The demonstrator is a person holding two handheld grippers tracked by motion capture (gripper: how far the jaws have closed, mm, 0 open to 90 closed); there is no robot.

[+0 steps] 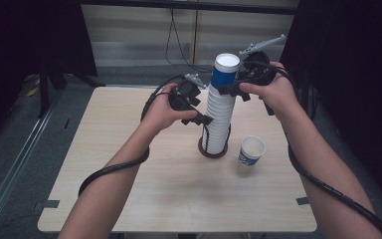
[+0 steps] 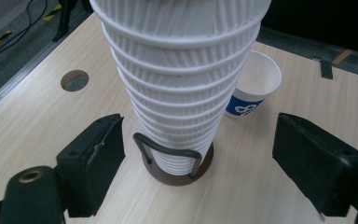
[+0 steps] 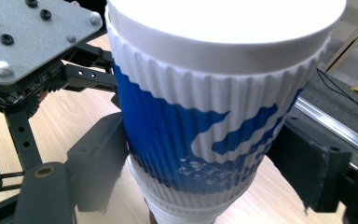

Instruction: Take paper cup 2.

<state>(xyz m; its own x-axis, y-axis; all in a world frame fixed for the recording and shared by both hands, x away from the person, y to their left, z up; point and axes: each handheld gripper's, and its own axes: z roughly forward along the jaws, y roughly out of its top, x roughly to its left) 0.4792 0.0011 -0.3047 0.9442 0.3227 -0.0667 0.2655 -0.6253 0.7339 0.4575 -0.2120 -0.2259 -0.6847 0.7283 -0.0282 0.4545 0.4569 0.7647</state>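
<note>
In the high view a tall stack of paper cups (image 1: 220, 112) stands in a dark round holder (image 1: 213, 151) near the middle of the light wooden table (image 1: 129, 189). The top cup (image 1: 226, 72), blue and white, sits at the right gripper (image 1: 237, 89), whose jaws reach in from the right at its lower blue band. The left gripper (image 1: 202, 119) is lower, just beside the stack's left flank about halfway up. A single paper cup (image 1: 251, 150) stands upright on the table just right of the holder.

The left gripper view looks along its two black jaws, which stand wide apart and touch nothing; the ribbed white stack (image 2: 179, 79) rises ahead between them, and its foot sits in the holder (image 2: 179, 170) with a wire loop around it. Behind, the single cup (image 2: 254, 86) shows a blue band with white marks too small to read. A round hole (image 2: 74, 80) in the table is seen here.

In the right gripper view the top cup (image 3: 214, 121) stands between the jaws: the left pad looks pressed against its ribbed wall, while contact on the right side cannot be made out. Its blue print is a wavy shape without readable letters. The left gripper (image 3: 32, 70) with its grey plate lies beyond.
</note>
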